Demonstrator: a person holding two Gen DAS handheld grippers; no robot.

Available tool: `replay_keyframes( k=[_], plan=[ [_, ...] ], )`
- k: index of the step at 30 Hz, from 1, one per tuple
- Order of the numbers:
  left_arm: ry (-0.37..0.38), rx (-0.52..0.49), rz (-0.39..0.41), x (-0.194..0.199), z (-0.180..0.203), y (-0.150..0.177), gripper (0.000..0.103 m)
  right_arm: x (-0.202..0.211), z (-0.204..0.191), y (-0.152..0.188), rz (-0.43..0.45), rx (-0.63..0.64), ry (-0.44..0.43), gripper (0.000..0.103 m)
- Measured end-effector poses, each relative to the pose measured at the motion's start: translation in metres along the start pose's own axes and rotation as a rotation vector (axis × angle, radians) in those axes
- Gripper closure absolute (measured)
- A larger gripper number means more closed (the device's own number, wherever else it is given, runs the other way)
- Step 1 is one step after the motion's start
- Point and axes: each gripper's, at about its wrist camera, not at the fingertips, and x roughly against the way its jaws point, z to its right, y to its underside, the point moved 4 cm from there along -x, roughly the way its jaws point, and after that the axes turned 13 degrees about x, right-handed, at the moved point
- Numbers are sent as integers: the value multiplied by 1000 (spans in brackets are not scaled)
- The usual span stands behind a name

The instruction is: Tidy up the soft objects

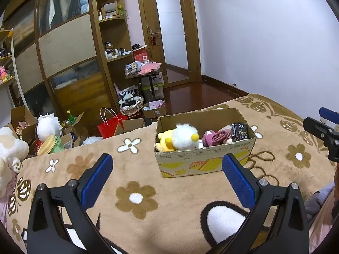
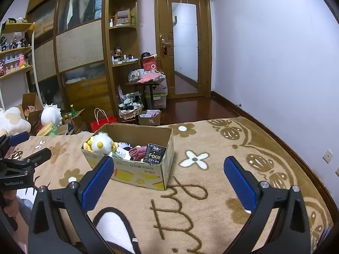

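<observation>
A cardboard box (image 1: 203,165) (image 2: 135,172) stands on a tan flowered blanket (image 1: 135,190) (image 2: 201,190) on the bed. Inside lie a white and yellow plush toy (image 1: 182,136) (image 2: 101,144), a pink soft item (image 1: 214,136) (image 2: 137,152) and a black tissue pack marked Face (image 1: 240,132) (image 2: 154,153). My left gripper (image 1: 167,160) is open and empty, held above the blanket in front of the box. My right gripper (image 2: 169,163) is open and empty, to the right front of the box. Each gripper shows at the edge of the other's view.
More plush toys (image 1: 12,148) (image 2: 12,122) and open cartons (image 1: 23,118) sit beyond the bed's left end. A red paper bag (image 1: 110,124), a basket (image 1: 131,105) and a small cluttered table (image 1: 146,72) stand on the wooden floor before the wardrobe and door.
</observation>
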Motion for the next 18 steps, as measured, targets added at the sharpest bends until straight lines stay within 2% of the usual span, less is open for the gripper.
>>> replay_keyframes(
  k=[18],
  plan=[
    [-4, 11, 6, -3, -1, -1, 1, -1, 1, 1, 5, -15, 4, 0]
  ],
)
